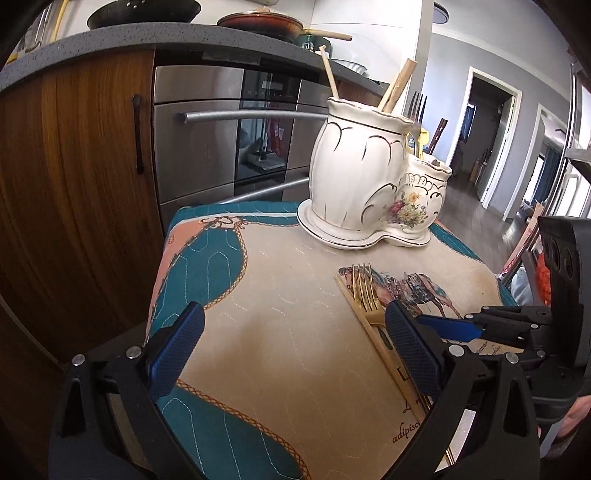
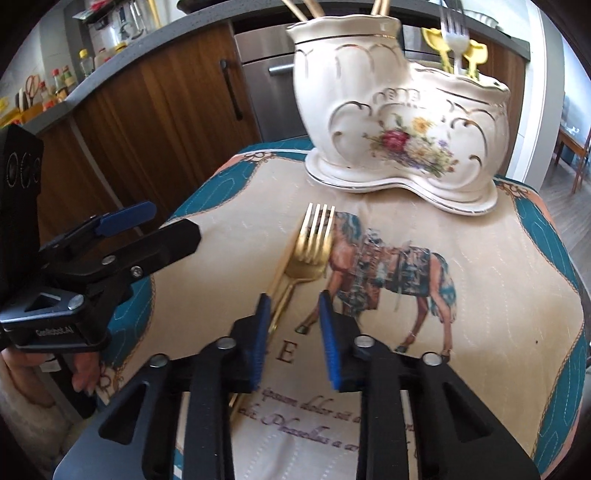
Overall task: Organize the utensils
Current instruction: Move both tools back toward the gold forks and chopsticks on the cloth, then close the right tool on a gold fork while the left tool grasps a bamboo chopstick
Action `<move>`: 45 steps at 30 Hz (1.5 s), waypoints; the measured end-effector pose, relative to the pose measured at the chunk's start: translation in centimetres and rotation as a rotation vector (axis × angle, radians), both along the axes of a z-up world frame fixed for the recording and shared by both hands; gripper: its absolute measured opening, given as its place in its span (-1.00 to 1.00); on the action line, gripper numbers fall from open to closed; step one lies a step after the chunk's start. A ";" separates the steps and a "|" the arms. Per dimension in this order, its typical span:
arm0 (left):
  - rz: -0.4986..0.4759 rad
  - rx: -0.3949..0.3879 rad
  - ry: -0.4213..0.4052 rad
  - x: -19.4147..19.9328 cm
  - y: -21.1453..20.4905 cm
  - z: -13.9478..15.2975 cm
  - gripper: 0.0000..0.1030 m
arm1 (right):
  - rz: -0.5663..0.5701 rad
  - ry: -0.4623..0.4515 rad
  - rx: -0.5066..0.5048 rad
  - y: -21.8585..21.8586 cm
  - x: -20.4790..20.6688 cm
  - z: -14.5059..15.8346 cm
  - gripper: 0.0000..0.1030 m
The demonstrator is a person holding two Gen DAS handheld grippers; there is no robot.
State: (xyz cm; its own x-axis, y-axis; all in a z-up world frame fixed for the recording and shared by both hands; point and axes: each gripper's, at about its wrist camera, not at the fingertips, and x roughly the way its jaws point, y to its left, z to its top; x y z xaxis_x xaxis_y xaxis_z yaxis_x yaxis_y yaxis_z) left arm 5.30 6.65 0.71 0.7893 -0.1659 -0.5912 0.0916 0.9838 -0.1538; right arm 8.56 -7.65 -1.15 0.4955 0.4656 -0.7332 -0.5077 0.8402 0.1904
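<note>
A gold fork [image 2: 312, 245] lies on the printed cloth, tines toward a white ceramic two-pot utensil holder [image 2: 399, 122]. A gold chopstick lies along the fork's left side [image 1: 354, 306]. The fork also shows in the left wrist view [image 1: 365, 295], in front of the holder [image 1: 354, 177]. My right gripper [image 2: 293, 306] is partly open, its pads either side of the fork's handle just above the cloth. My left gripper [image 1: 295, 321] is wide open and empty over the cloth, left of the fork. The holder contains wooden sticks, a silver fork [image 2: 456, 31] and yellow utensils.
The cloth [image 1: 277, 314] with a horse print covers a small raised surface that drops off at its edges. Behind stand wooden cabinets [image 1: 74, 166], a steel oven [image 1: 229, 140] and a grey counter with pans. A hallway opens at the right.
</note>
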 end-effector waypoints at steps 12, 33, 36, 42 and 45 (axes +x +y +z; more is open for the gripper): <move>-0.024 -0.002 0.024 0.3 -0.3 -0.3 0.87 | -0.035 -0.001 -0.097 1.6 0.4 -0.2 -0.77; -0.035 -0.011 0.097 0.8 -0.8 -1.0 0.82 | -0.122 0.035 -0.024 -3.0 1.1 -0.6 -0.88; -0.103 0.001 0.166 0.9 -2.9 -1.4 0.61 | -0.164 0.026 -0.006 -5.1 1.2 -0.2 -0.88; -0.146 0.115 0.257 1.3 -6.7 -2.2 0.03 | -0.204 0.009 0.010 -7.5 1.3 0.0 -0.88; -0.134 0.168 0.269 1.7 -7.8 -2.3 0.01 | -0.205 0.008 0.010 -7.9 1.3 -0.2 -0.88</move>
State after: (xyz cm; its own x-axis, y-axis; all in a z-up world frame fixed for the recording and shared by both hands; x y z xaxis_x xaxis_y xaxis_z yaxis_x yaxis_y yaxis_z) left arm 6.99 -1.15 -1.59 0.5792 -0.1398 -0.8031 0.1998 0.9795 -0.0264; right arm 9.84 -15.55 -1.32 0.5749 0.3630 -0.7333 -0.3251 0.9238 0.2024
